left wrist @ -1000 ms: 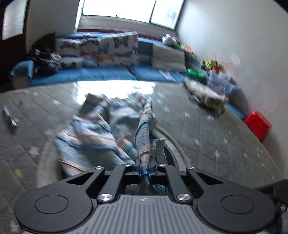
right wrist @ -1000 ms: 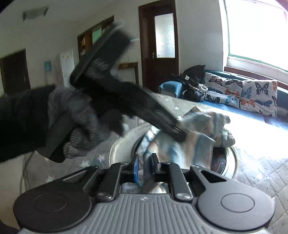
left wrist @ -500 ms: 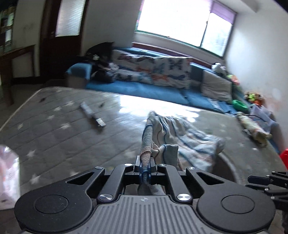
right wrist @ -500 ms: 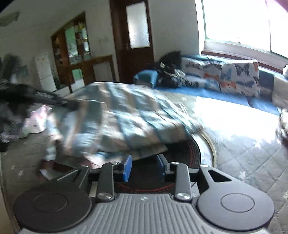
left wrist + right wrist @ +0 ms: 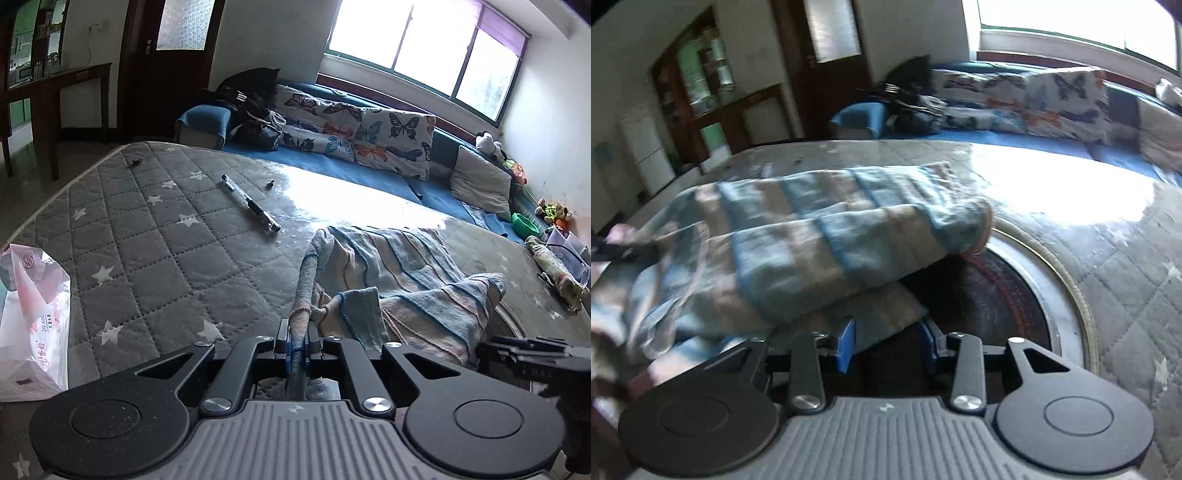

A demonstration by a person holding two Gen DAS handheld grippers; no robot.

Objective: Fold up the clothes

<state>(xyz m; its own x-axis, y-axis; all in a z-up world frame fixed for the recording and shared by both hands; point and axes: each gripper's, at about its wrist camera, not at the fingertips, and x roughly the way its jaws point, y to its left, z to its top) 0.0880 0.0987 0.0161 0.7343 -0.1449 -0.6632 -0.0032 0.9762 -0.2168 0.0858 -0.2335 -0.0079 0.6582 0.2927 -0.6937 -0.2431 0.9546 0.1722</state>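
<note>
A blue, pink and cream striped cloth (image 5: 402,280) lies partly folded on the grey quilted mattress (image 5: 155,236). My left gripper (image 5: 297,347) is shut on one edge of the cloth, which rises as a narrow band between the fingers. In the right wrist view the cloth (image 5: 798,236) is doubled over and blurred. My right gripper (image 5: 888,343) is open, with a lower layer of cloth lying between its blue pads. The right gripper's tip shows at the right edge of the left wrist view (image 5: 532,347).
A pen (image 5: 251,203) and small dark bits lie on the mattress. A white plastic bag (image 5: 33,314) sits at the left edge. A round dark opening with a metal rim (image 5: 1052,280) is under the cloth. A blue sofa with butterfly cushions (image 5: 354,125) stands behind.
My right gripper let go of the cloth and its jaws opened wide. My left gripper, still shut on the cloth edge, swung left and pulled the cloth over into a fold.
</note>
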